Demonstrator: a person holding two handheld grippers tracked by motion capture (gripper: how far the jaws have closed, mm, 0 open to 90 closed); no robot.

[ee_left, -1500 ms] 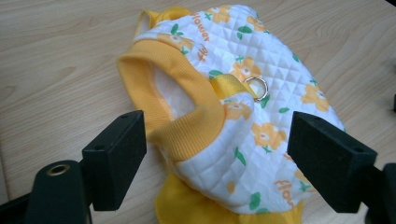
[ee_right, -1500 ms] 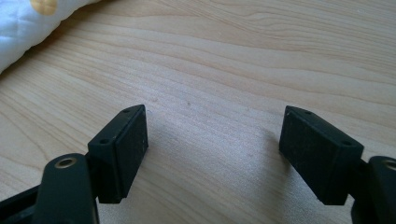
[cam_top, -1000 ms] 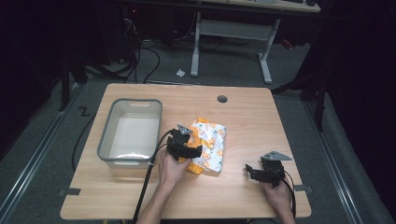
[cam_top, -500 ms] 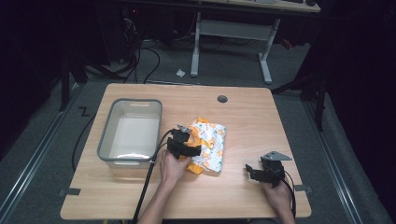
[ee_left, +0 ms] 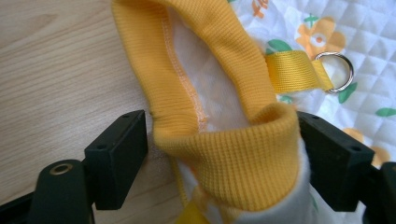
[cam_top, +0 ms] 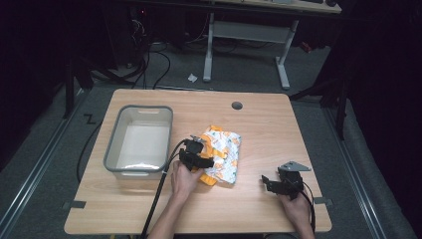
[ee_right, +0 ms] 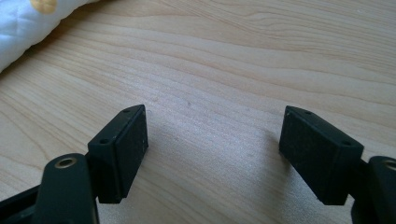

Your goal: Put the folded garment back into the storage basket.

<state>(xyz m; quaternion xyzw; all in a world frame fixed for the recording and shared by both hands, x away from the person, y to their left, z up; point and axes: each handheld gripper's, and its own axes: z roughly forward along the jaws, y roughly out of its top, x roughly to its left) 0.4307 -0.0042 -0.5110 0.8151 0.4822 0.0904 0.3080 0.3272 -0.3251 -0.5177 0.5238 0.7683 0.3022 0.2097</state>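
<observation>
bare table lies open right and far; the grey bin and quilted garment block the left-centre.

1. A bin is sitting on the bench at its left.
2. A quilted garment is lying just right of the bin, seemingly apart from it.
3. The left tongs are reaching its near edge; the right tongs are resting well right.

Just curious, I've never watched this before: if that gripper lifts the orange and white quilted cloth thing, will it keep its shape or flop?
Probably flop: the quilted garment is soft fabric, and its ribbed orange cuff already bunches between the left gripper jaws. It looks light. The metal ring may dangle.
</observation>
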